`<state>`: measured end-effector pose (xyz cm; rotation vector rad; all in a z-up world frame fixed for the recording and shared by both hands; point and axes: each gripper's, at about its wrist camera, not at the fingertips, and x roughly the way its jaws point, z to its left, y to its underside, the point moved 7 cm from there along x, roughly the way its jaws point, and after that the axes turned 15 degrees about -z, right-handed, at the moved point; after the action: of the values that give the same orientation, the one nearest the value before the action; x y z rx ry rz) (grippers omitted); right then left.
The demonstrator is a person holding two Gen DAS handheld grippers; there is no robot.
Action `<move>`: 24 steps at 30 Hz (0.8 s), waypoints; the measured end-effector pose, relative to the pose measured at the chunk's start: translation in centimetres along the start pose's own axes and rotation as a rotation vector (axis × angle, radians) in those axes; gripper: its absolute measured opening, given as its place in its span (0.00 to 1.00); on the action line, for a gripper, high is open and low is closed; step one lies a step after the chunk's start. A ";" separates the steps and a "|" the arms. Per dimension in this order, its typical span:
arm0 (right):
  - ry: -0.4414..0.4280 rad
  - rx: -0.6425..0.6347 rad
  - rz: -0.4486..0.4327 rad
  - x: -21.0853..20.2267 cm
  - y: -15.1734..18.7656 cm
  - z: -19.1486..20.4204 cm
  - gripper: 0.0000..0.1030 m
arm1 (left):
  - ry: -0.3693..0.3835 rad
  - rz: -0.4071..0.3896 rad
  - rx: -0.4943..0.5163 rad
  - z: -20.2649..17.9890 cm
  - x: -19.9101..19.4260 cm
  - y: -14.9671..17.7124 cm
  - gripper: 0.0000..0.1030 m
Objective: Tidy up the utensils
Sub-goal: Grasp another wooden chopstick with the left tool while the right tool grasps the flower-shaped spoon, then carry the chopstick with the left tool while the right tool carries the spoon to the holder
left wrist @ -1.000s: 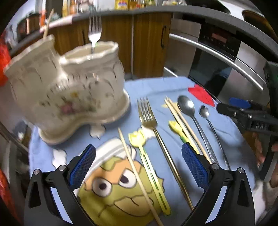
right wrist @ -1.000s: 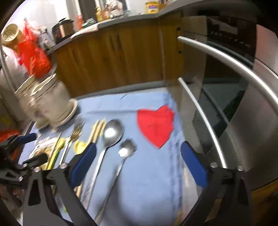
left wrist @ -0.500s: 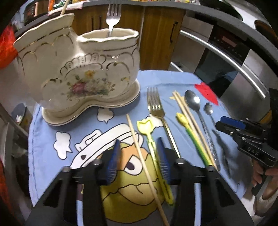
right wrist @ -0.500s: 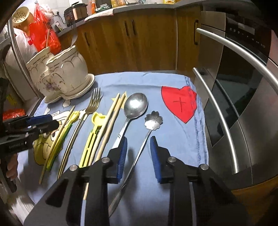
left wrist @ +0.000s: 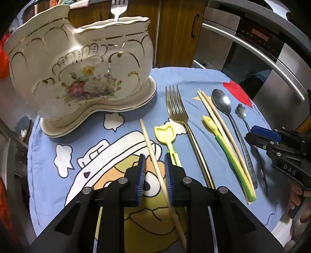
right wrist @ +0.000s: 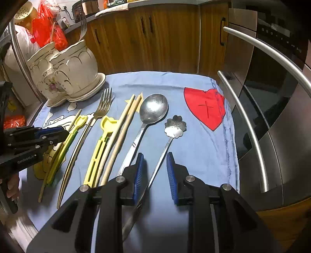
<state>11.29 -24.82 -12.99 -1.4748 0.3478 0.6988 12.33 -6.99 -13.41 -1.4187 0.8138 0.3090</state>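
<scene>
A blue cloth (left wrist: 194, 77) printed with a cartoon face and a red heart (right wrist: 206, 109) covers a small table in a kitchen, with wooden cabinets (right wrist: 155, 39) and a steel oven front (right wrist: 272, 97) behind it.

At the cloth's far left corner stands a cream ceramic holder (left wrist: 81, 77) with gold trim and painted flowers (two joined compartments on a matching saucer). A silver fork (left wrist: 117, 9) stands upright in its right compartment.

The other utensils lie side by side on the cloth, handles toward the viewer. From left to right in the left wrist view: a single wooden chopstick (left wrist: 153, 155), a yellow plastic fork (left wrist: 167, 136), a gold fork (left wrist: 178, 114), a yellow-green plastic utensil (left wrist: 229, 151), a pair of wooden chopsticks (left wrist: 217, 120), a large steel spoon (left wrist: 221, 101) and a small flower-shaped spoon (right wrist: 176, 125).

The left gripper (left wrist: 154, 175) points down over the single chopstick. Its jaws are narrow and closing, with the chopstick running between the blue pads; whether the pads touch it cannot be told.

The right gripper (right wrist: 155, 173) points down over the flower spoon's thin handle. Its jaws are narrow, the handle between them, nearer the left pad, with a clear gap at the right pad.
</scene>
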 end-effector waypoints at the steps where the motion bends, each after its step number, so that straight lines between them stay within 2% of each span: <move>1: 0.002 -0.002 -0.002 0.0 0.0 0.0 0.24 | -0.001 -0.003 0.006 -0.1 0.2 -0.1 0.21; 3: 0.007 0.005 -0.010 0.1 -0.1 -0.1 0.23 | -0.007 -0.012 0.025 -0.2 0.3 -0.3 0.19; 6: 0.034 0.017 -0.024 0.4 -0.2 -0.6 0.08 | -0.019 -0.027 0.042 -0.1 0.7 -0.5 0.12; 13: 0.041 0.008 -0.042 0.3 -0.3 -0.6 0.05 | -0.010 -0.041 0.051 0.4 0.6 -0.5 0.07; 17: 0.017 0.035 -0.060 -0.1 -0.6 -0.5 0.03 | 0.023 -0.047 0.029 0.6 0.0 -0.5 0.05; 24: -0.011 0.050 -0.133 -1.2 -1.8 0.1 0.03 | 0.050 -0.119 0.020 0.6 -2.1 -1.6 0.05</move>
<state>11.50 -24.92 -10.79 -1.4326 0.2542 0.5873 12.08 -6.10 -10.88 -1.4539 0.7678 0.1742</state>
